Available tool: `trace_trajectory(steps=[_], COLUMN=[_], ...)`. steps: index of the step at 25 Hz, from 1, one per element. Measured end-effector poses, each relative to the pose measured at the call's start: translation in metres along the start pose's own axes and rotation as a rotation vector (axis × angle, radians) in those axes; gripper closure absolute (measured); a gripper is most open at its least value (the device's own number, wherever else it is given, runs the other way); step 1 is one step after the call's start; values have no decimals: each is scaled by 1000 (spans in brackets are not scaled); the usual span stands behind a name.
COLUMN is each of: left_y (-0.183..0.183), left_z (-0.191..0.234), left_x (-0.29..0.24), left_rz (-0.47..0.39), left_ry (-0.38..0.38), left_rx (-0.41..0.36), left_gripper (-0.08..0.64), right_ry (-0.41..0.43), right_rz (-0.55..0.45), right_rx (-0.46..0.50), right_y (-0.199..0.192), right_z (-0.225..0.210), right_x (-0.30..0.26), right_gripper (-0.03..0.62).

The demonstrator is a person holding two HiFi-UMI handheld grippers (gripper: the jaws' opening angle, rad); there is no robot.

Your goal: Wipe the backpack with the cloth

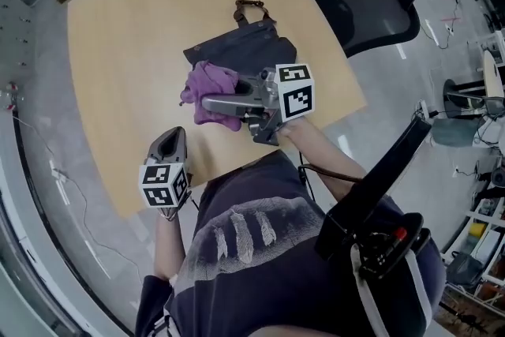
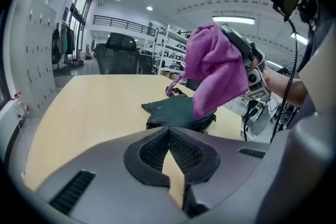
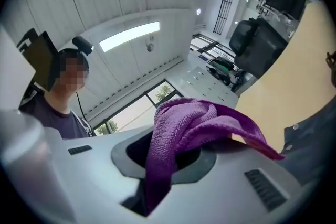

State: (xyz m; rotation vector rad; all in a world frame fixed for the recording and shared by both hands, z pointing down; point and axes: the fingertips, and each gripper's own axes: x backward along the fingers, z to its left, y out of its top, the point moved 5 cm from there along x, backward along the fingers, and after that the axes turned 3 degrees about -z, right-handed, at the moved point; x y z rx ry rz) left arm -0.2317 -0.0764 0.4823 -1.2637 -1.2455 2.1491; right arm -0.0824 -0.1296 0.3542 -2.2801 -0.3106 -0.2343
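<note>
Both grippers are closed, your right gripper (image 1: 215,104) clamped on the purple cloth (image 1: 207,85) hanging over the dark backpack (image 1: 241,50) at mid-frame on the desk (image 1: 134,51), your left gripper (image 1: 170,143) pinched empty at lower left, so wiping looks barely begun.

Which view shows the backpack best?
Head view: the backpack lies flat on the table, outline and strap visible, its near part hidden by the cloth. Left gripper view shows it low and side-on; right gripper view catches only an edge.
</note>
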Motion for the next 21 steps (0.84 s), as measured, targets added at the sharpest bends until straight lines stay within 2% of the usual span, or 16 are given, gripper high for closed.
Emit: trace_trajectory(steps=[3,7,12,21], left_y=[10,19,2,-22], left_z=[-4,-25,-107,-232], left_x=[-2,3,9,12], left_rz=[-9,-20,-40,-38], left_ry=[29,70,130,181], left_rx=[-1,15,33,53], left_gripper=[554,554,554,554], right_ry=[77,180,211,243], right_rz=[16,-34,-60,-77], right_rx=[-3,-73,-123,-124], right_y=[0,0,-20,-13], right_z=[16,39,72,116], right_x=[-1,17,96,199], right_gripper=[531,532,532,532])
